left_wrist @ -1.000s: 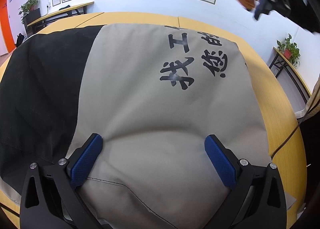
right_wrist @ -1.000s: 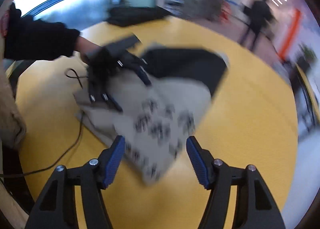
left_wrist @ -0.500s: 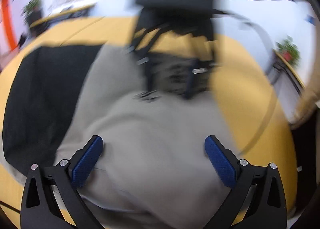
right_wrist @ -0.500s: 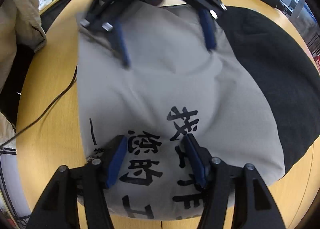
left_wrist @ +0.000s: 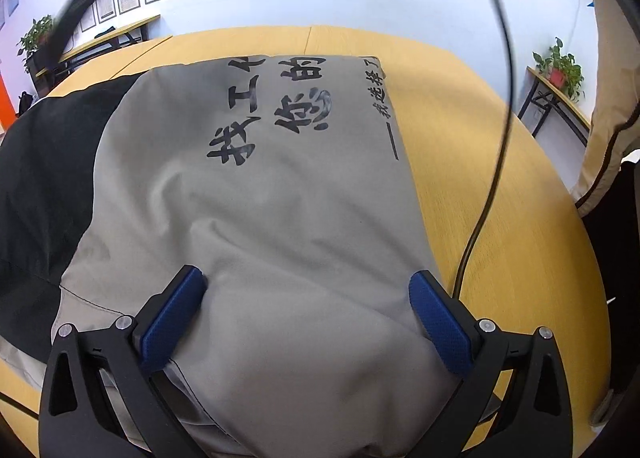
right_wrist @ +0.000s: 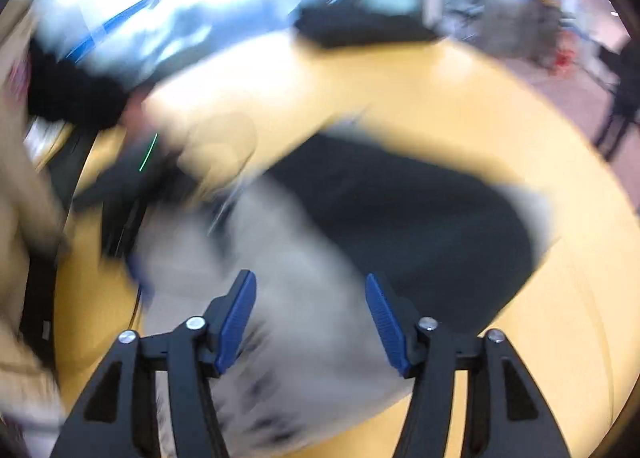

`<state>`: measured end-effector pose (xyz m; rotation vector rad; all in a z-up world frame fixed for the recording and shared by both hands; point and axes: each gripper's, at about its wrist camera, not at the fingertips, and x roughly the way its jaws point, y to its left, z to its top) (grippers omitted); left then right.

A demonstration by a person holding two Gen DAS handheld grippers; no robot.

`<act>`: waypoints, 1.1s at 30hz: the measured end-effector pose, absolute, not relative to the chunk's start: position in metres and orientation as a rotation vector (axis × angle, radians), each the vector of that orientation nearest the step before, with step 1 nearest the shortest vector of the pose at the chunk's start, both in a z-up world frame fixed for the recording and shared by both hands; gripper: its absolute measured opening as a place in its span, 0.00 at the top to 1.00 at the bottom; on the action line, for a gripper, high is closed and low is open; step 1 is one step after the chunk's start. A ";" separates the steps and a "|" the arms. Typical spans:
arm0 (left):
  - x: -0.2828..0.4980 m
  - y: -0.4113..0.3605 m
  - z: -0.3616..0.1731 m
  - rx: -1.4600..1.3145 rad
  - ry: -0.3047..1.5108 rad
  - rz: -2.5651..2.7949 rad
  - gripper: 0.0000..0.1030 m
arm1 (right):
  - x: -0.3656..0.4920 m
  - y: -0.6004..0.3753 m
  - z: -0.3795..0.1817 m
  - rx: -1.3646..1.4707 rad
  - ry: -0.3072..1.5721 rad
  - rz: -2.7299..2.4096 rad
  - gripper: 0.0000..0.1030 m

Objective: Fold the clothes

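Note:
A folded grey garment (left_wrist: 280, 194) with black Chinese characters and a black section (left_wrist: 48, 162) lies on the yellow round table (left_wrist: 500, 186). My left gripper (left_wrist: 308, 318) is open, its blue pads resting on the garment's near end. In the right wrist view, heavily blurred, my right gripper (right_wrist: 310, 318) is open and held above the grey garment (right_wrist: 304, 298) and its black part (right_wrist: 420, 218). The left hand and its gripper show as a dark blur at the far left there.
A black cable (left_wrist: 480, 210) crosses the table on the right. A beige jacket (left_wrist: 604, 118) hangs at the right edge. Side tables with potted plants (left_wrist: 560, 66) stand by the wall. A dark item (right_wrist: 360, 26) lies at the table's far side.
My right gripper has lifted off the printed end of the garment and swung up and away, now blurred. My left gripper stays on the near end.

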<state>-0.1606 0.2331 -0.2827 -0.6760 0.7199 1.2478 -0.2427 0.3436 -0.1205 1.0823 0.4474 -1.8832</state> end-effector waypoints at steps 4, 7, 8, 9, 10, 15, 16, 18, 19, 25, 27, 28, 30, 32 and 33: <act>-0.185 0.233 -0.287 -0.679 0.712 1.260 0.01 | -0.329 0.332 -0.163 1.266 0.498 -1.907 0.45; -0.228 0.221 -0.290 -0.678 0.698 1.271 0.00 | -0.355 0.325 -0.200 1.361 0.496 -1.872 0.43; -0.243 0.218 -0.291 -0.677 0.693 1.275 0.01 | -0.354 0.320 -0.205 1.345 0.518 -1.878 0.37; -0.257 0.214 -0.292 -0.677 0.689 1.279 0.01 | -0.355 0.318 -0.206 1.340 0.515 -1.891 0.34; -0.258 0.217 -0.293 -0.676 0.689 1.279 0.01 | -0.354 0.315 -0.206 1.339 0.527 -1.899 0.29; -0.262 0.231 -0.299 -0.678 0.684 1.287 0.01 | -0.346 0.317 -0.172 1.333 0.530 -1.958 0.31; -0.263 0.234 -0.300 -0.677 0.684 1.289 0.01 | -0.338 0.327 -0.153 1.281 0.415 -1.977 0.37; -0.266 0.240 -0.300 -0.676 0.684 1.292 0.01 | -0.308 0.349 -0.118 1.193 0.232 -2.021 0.38; -0.268 0.243 -0.300 -0.676 0.683 1.293 0.01 | -0.282 0.355 -0.106 1.167 0.230 -2.017 0.38; -0.272 0.196 -0.306 -0.674 0.684 1.298 0.01 | -0.104 0.366 -0.112 1.332 0.338 -1.762 0.39; -0.259 0.175 -0.306 -0.673 0.684 1.299 0.01 | -0.075 0.368 -0.124 1.407 0.375 -1.741 0.38; -0.258 0.175 -0.308 -0.675 0.682 1.300 0.01 | -0.062 0.370 -0.129 1.441 0.395 -1.734 0.38; -0.258 0.174 -0.309 -0.677 0.679 1.302 0.01 | -0.073 0.372 -0.144 1.519 0.343 -1.736 0.48; -0.261 0.163 -0.311 -0.677 0.680 1.307 0.01 | -0.082 0.366 -0.162 1.539 0.408 -1.694 0.57; -0.262 0.162 -0.311 -0.677 0.680 1.307 0.01 | -0.090 0.368 -0.161 1.556 0.371 -1.672 0.60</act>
